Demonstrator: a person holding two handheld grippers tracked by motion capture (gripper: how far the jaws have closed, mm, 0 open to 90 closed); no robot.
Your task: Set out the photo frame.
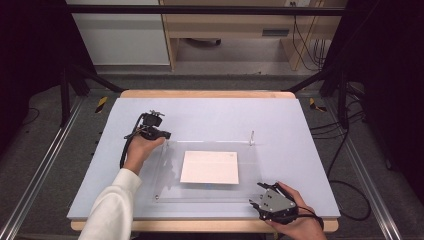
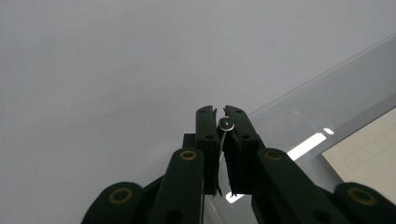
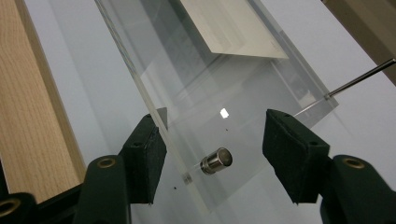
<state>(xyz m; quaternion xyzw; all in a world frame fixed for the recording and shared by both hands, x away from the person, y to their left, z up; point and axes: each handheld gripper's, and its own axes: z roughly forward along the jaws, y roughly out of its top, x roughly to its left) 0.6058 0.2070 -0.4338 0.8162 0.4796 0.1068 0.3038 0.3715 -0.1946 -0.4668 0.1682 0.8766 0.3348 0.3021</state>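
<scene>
Pin [image 2: 226,123] shaft hidden in left gripper [image 2: 221,122]

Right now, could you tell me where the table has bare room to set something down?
The widest bare patch is the far strip of the grey mat, between its far edge and the clear acrylic frame. A bare band runs right of the frame to the mat's right edge. Crowded: the frame's far-left corner, with the left gripper, and the near-right corner, with the right gripper.

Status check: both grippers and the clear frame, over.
Left gripper shut on far-left pin. Right gripper open around near-right metal cap. Clear frame flat, nothing blocking.
</scene>
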